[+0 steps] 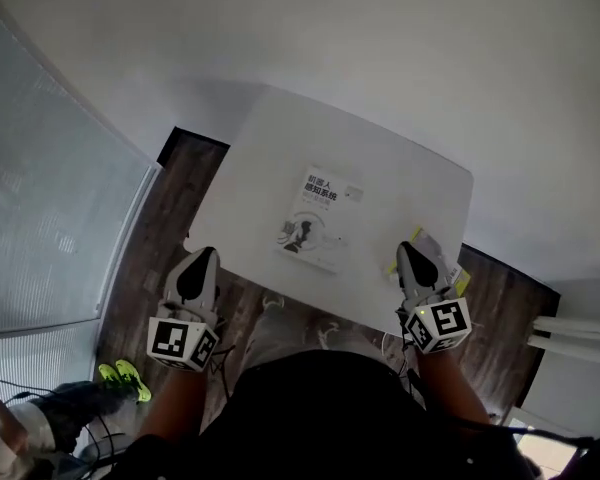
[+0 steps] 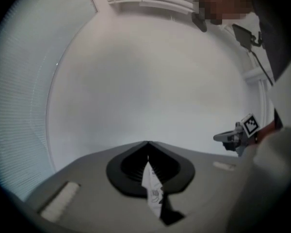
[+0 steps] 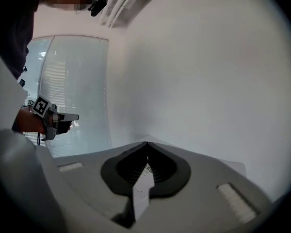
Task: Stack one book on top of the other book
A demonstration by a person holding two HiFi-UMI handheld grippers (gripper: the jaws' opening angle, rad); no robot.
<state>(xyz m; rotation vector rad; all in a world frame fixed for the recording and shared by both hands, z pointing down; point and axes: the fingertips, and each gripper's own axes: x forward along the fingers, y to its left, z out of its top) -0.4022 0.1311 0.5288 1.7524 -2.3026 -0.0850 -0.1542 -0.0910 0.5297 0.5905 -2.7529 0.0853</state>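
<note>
A white book (image 1: pixel 320 218) with dark print lies flat in the middle of the white table (image 1: pixel 270 138). A second book (image 1: pixel 427 245) with a yellow edge lies at the table's near right corner, partly hidden under my right gripper (image 1: pixel 412 256). That gripper hangs over it with its jaws shut and nothing visibly held. My left gripper (image 1: pixel 204 258) is at the table's near left edge, apart from both books, shut and empty. In the gripper views, both pairs of jaws meet at a line, left gripper (image 2: pixel 148 144) and right gripper (image 3: pixel 147 144), facing a white wall.
Dark wood floor (image 1: pixel 170 228) surrounds the table. A frosted glass partition (image 1: pixel 50 218) stands to the left and white pipes (image 1: pixel 580 333) run at the right. Green shoes (image 1: pixel 125 376) and another person's arm show at the lower left.
</note>
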